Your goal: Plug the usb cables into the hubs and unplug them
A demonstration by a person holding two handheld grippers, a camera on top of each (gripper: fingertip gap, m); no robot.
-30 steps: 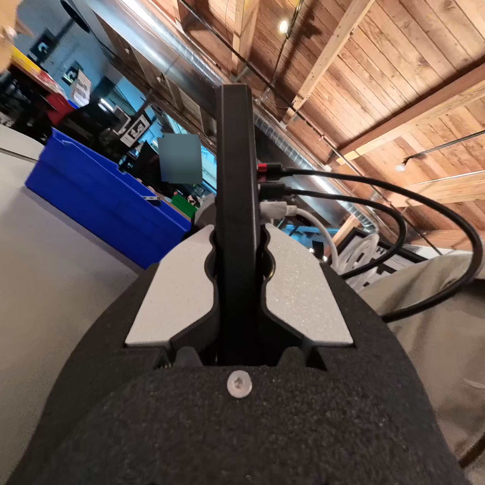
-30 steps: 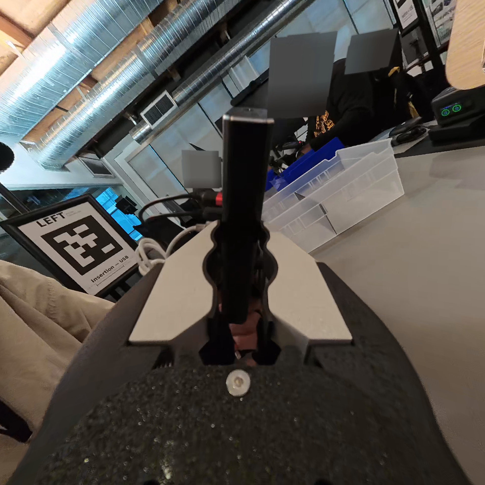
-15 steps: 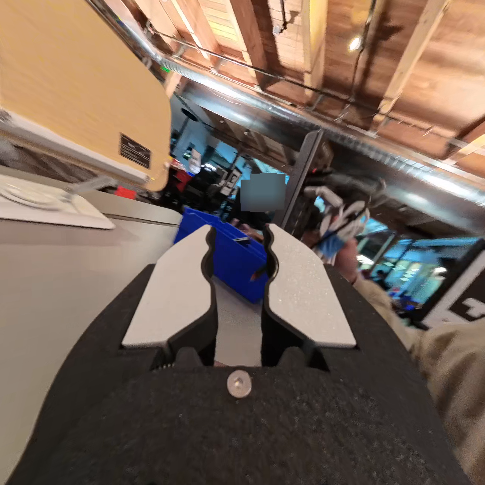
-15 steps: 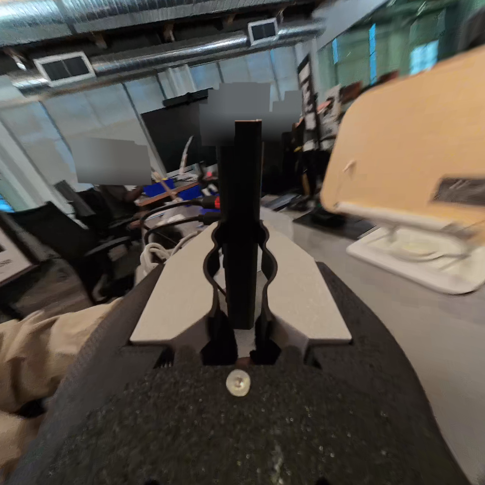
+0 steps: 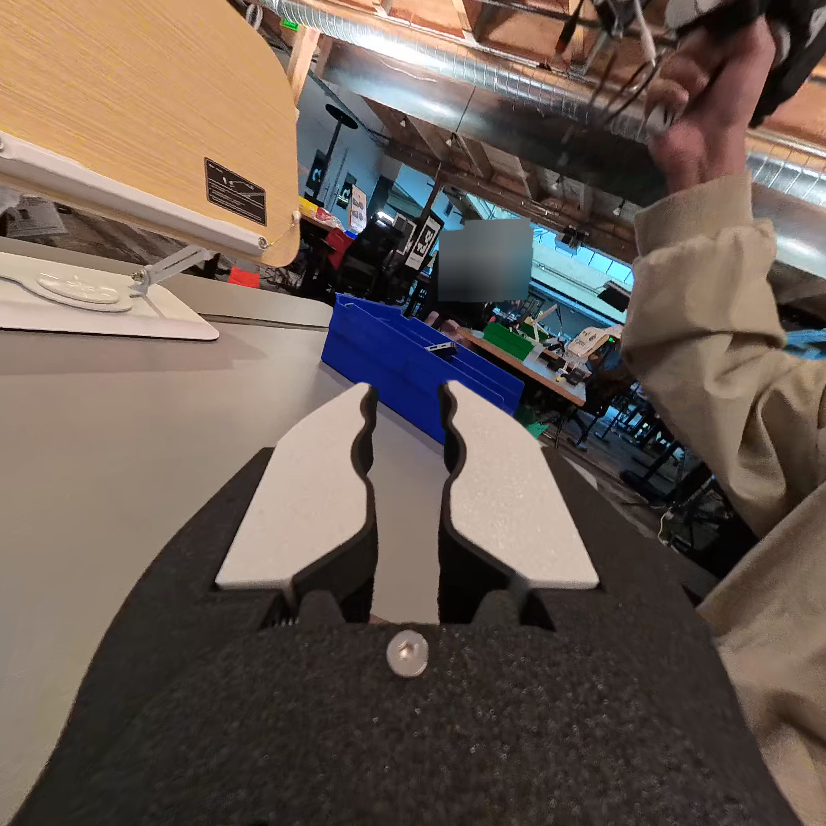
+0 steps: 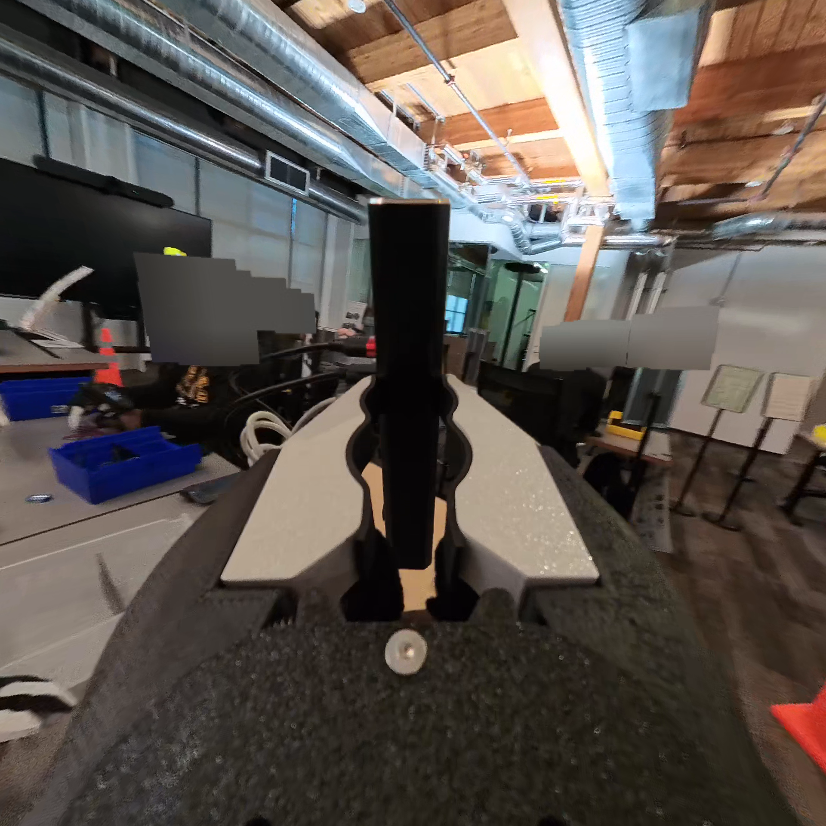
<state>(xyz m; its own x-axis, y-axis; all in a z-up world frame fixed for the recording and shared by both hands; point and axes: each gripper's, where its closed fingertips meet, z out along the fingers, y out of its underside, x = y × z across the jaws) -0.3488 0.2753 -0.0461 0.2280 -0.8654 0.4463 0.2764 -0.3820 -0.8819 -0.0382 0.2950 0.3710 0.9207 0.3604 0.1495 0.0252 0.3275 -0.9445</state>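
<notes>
The left gripper [image 5: 406, 393] is held low over the grey table [image 5: 134, 447], its two grey fingers [image 5: 313, 482] parted with only bare tabletop showing in the gap between them; it carries nothing. Ahead of it a blue bin [image 5: 402, 371] sits on the table, with a small dark USB device [image 5: 442, 347] resting on the bin's rim. To the left a tilted wooden board [image 5: 134, 111] stands on a white base [image 5: 111, 313]. At upper right the person's hand [image 5: 697, 103], in a beige sleeve [image 5: 715, 357], is raised above table level. The right gripper [image 6: 409, 380] is clamped on the black hub [image 6: 409, 335], which stands upright between the jaws and projects well beyond the fingertips. Three cables enter the hub's left side: one with a red-collared plug [image 6: 368, 346], a black cable [image 6: 286, 386] below it, and a coiled white cable [image 6: 263, 429] lowest. Farther left, another blue bin [image 6: 125, 465] sits on a table surface
</notes>
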